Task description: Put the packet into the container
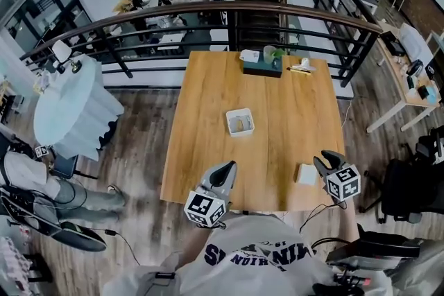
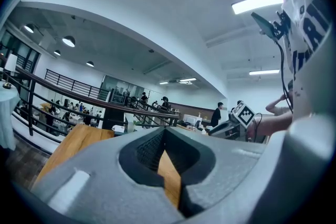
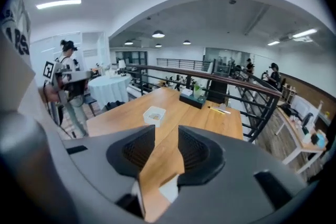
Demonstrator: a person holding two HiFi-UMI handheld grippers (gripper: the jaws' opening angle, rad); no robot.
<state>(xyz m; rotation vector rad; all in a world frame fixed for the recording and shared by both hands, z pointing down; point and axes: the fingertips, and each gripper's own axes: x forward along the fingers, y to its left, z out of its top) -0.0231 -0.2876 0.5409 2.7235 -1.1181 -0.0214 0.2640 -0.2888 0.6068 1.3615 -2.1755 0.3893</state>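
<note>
A small white packet (image 1: 306,174) lies flat on the wooden table (image 1: 277,107) near its front right corner. My right gripper (image 1: 321,161) hovers just right of it, tilted down, jaws a little apart with nothing pinched. In the right gripper view the packet (image 3: 168,189) shows low in the gap behind the right gripper (image 3: 167,134) tips. The white square container (image 1: 240,122) sits mid-table with something pale inside; it also shows as the container (image 3: 154,115) ahead. My left gripper (image 1: 227,168) rests at the front edge, level, its tips meeting; the left gripper (image 2: 164,134) holds nothing.
A dark tray (image 1: 261,67) with a cup and small plant stands at the table's far edge, with pens (image 1: 301,68) beside it. A black railing (image 1: 236,17) runs behind. A round white-clothed table (image 1: 73,107) stands left, a desk (image 1: 406,73) right.
</note>
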